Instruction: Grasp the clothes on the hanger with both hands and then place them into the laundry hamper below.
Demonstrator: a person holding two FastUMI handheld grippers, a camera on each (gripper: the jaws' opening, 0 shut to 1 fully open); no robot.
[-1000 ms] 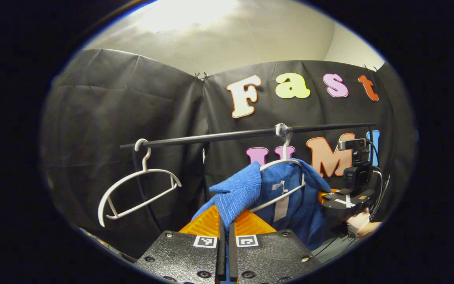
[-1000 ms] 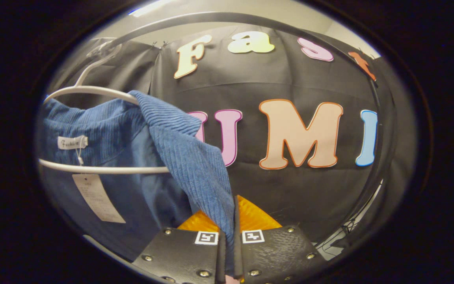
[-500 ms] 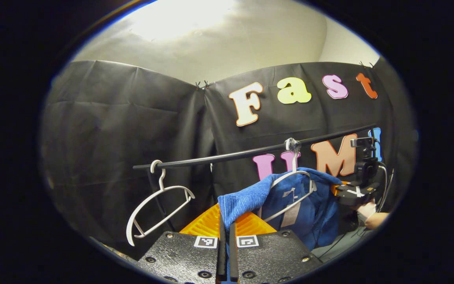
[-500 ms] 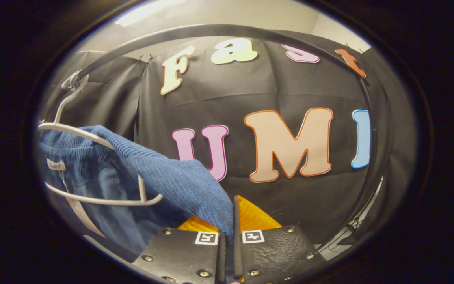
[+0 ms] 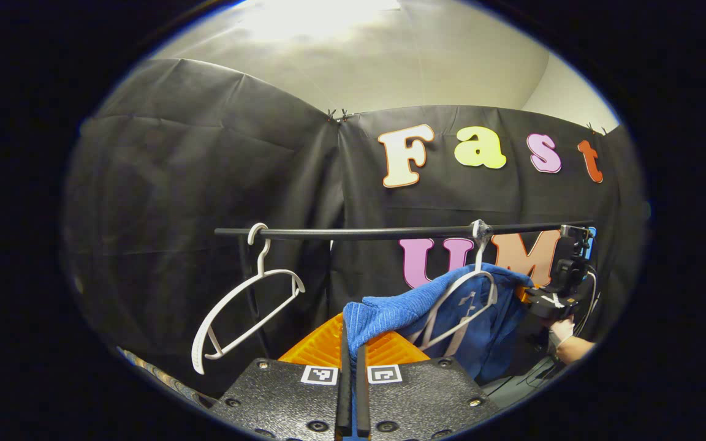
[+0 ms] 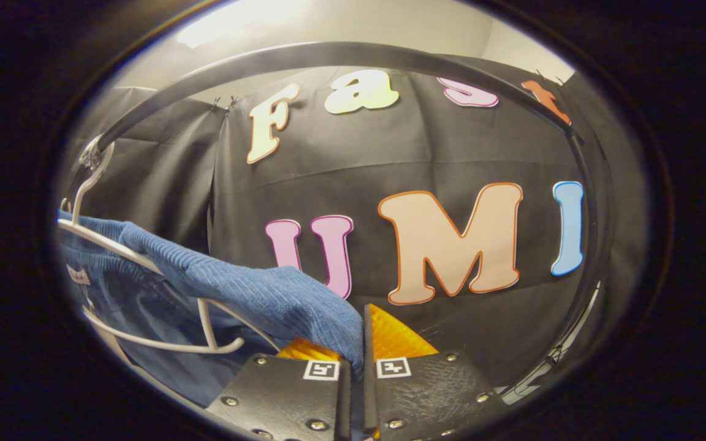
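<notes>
A blue ribbed garment (image 5: 451, 309) drapes over a white hanger (image 5: 460, 303) that hooks on a black rail (image 5: 390, 233). My left gripper (image 5: 350, 367) is shut on the garment's left shoulder, pulled out toward me. My right gripper (image 6: 356, 373) is shut on the other shoulder of the blue garment (image 6: 249, 294), stretched away from the white hanger (image 6: 163, 306). In the left gripper view the right gripper (image 5: 552, 300) and a hand (image 5: 564, 340) sit at the garment's far side. A paper tag (image 5: 460, 324) hangs inside the garment.
An empty white hanger (image 5: 239, 306) hangs tilted on the rail's left end. The rail (image 6: 328, 55) arcs close overhead in the right gripper view and runs down its right side. Cables (image 5: 589, 294) trail behind the right gripper.
Both grippers have drawn back and apart with the garment's shoulders, stretching the cloth flatter off the hanger. The hangers and rail look farther off than before.
</notes>
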